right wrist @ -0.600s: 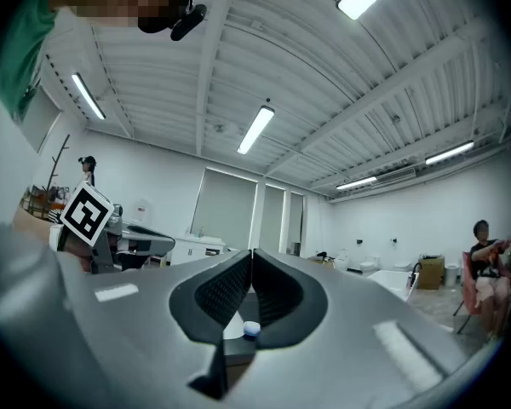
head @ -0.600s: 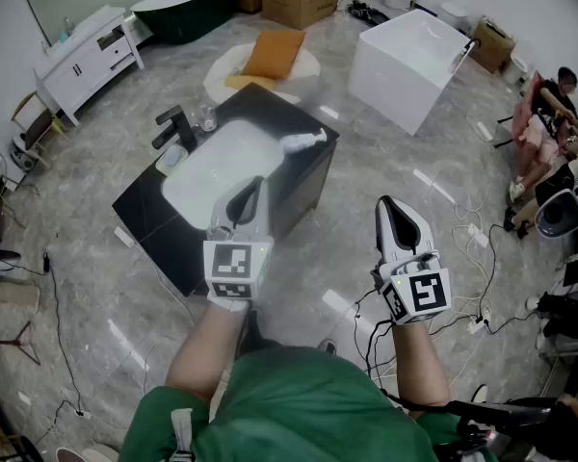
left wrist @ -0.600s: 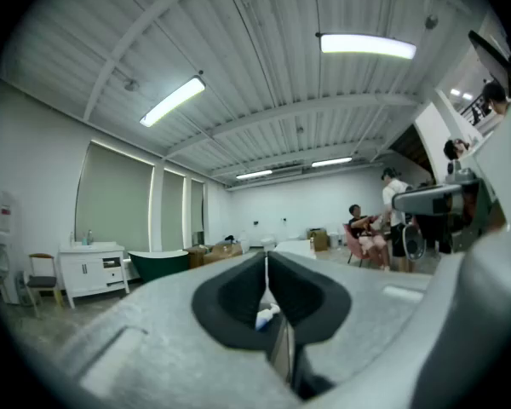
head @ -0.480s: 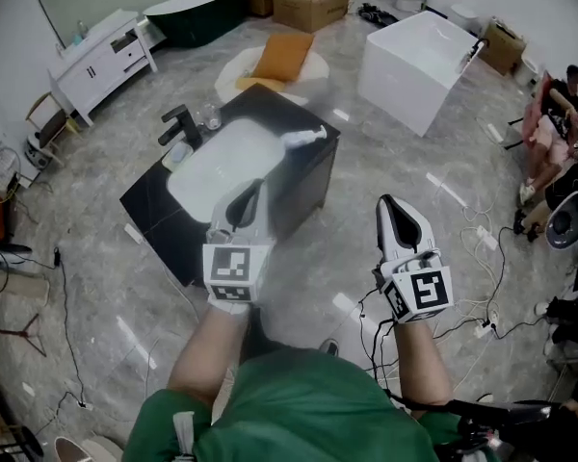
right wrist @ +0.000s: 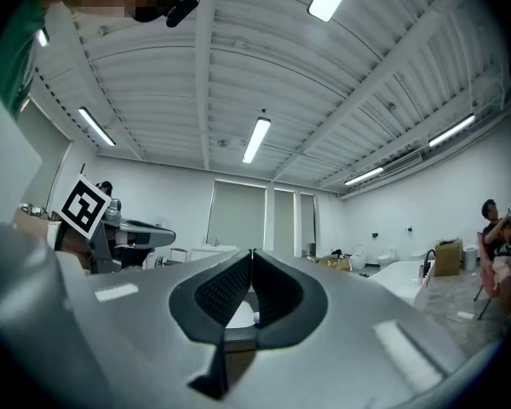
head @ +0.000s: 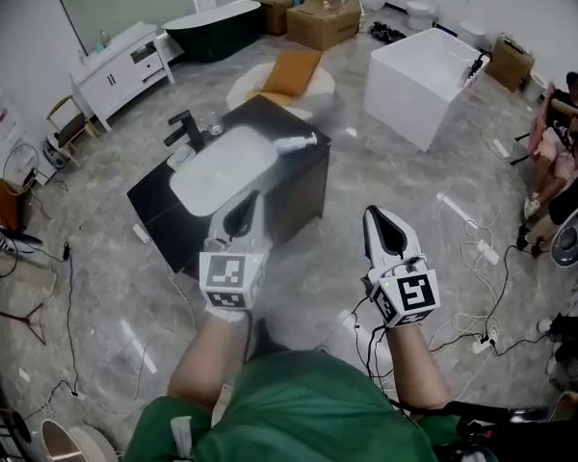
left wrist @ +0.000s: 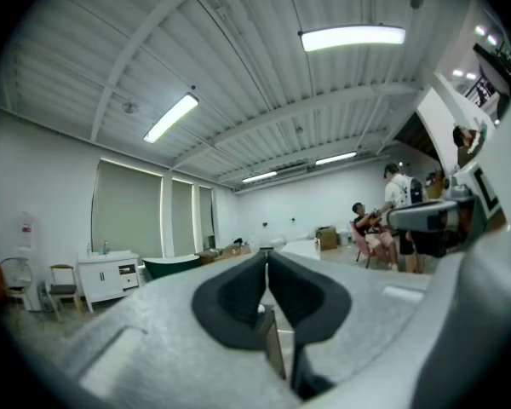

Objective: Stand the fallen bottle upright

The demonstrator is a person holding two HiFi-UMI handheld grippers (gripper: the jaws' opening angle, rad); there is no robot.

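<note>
A white bottle [head: 295,143] lies on its side at the far right edge of a black vanity top [head: 152,198], beside the white basin [head: 222,162]. My left gripper [head: 255,197] hangs in the air in front of the vanity's near corner, its jaws shut and empty. My right gripper [head: 371,212] hovers over the floor to the right of the vanity, also shut and empty. The left gripper view shows the left gripper [left wrist: 266,254] with black pads together. In the right gripper view the right gripper [right wrist: 251,254] has its tips meeting too. The bottle is well beyond both.
A black faucet [head: 184,127] and a clear glass [head: 212,121] stand at the vanity's far left. Beyond are a white block tub [head: 424,70], cardboard boxes [head: 323,17], a dark tub [head: 217,27] and a white cabinet [head: 125,70]. Cables [head: 472,248] lie on the floor; seated people [head: 559,133] at right.
The head view has lifted slightly, showing more of the far room. Both grippers stay shut; the right one has drifted a little left in the picture. The bottle has not moved.
</note>
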